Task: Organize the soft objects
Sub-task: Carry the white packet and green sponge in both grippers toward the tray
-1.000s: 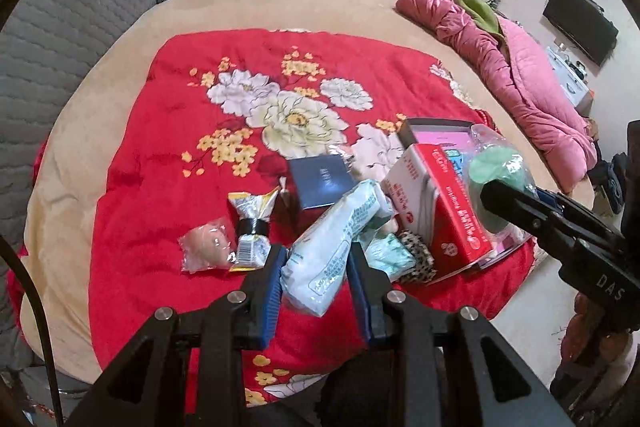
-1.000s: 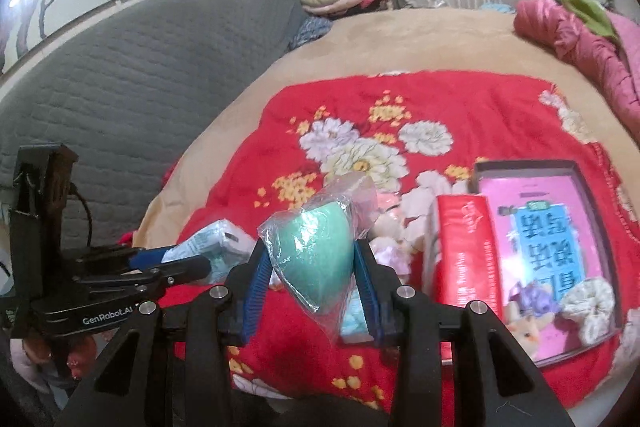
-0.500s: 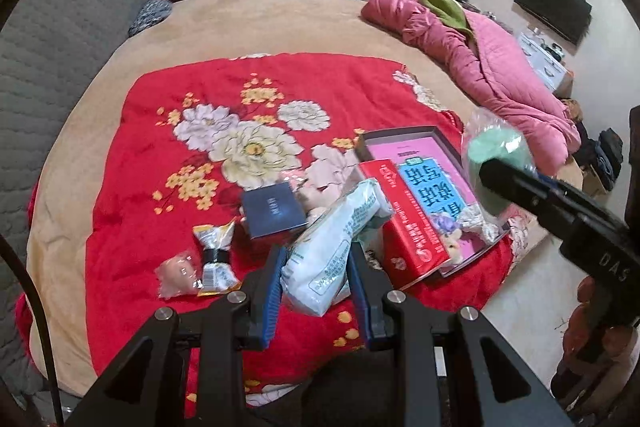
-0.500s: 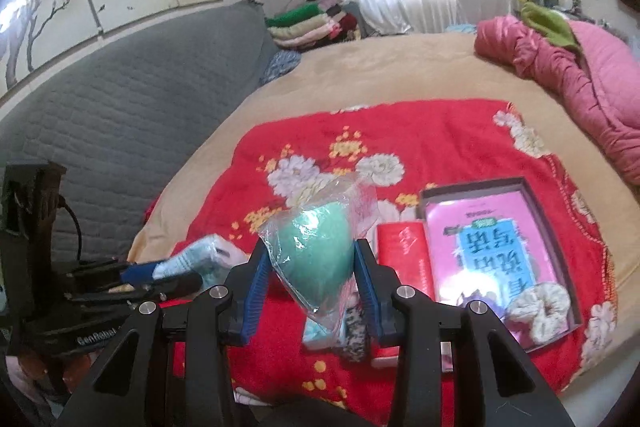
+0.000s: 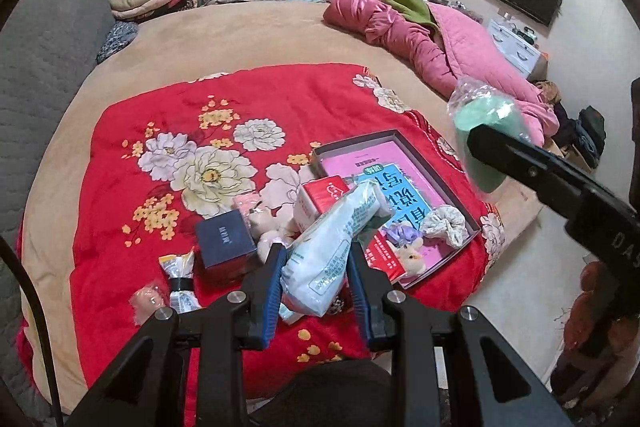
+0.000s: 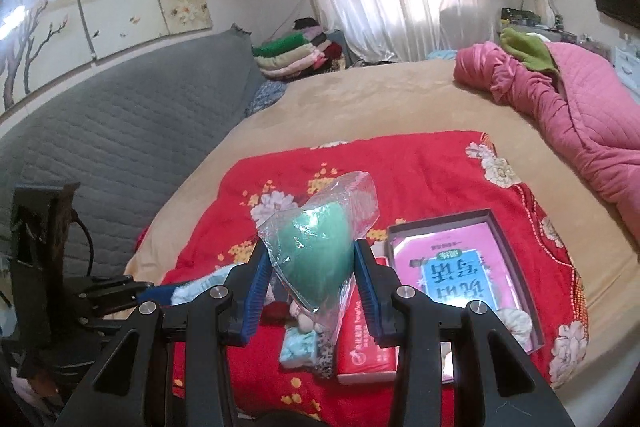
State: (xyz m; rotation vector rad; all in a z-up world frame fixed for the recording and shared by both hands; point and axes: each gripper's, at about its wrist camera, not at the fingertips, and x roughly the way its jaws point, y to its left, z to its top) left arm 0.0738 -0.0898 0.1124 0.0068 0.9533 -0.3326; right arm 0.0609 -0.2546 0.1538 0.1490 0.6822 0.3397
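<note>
Both grippers have lifted since the earlier frames, so the red floral blanket (image 5: 160, 131) has dropped lower in each view and more of the room shows above it. In the left wrist view the left gripper (image 5: 314, 269) sits at lower centre, its blue pads clamped on a long, soft white tissue pack (image 5: 332, 247) printed with pale blue-green text too small to read; the pack slants up to the right, clear of the blanket. In the right wrist view the right gripper (image 6: 310, 269) at lower centre pinches a mint-green teardrop sponge (image 6: 320, 247) sealed in a crinkled clear plastic bag, its rounded end up and its point hanging down between the pads. Below, on the blanket, lies a red tissue box (image 6: 360, 347) with white characters and, at right, a shallow grey box (image 5: 460, 203) holding a pink and blue booklet with large Chinese characters. A dark blue small box (image 5: 224, 239) with faint lettering sits left of centre. White letters "DAS" show on the right gripper's body at the right edge of the left wrist view.
</note>
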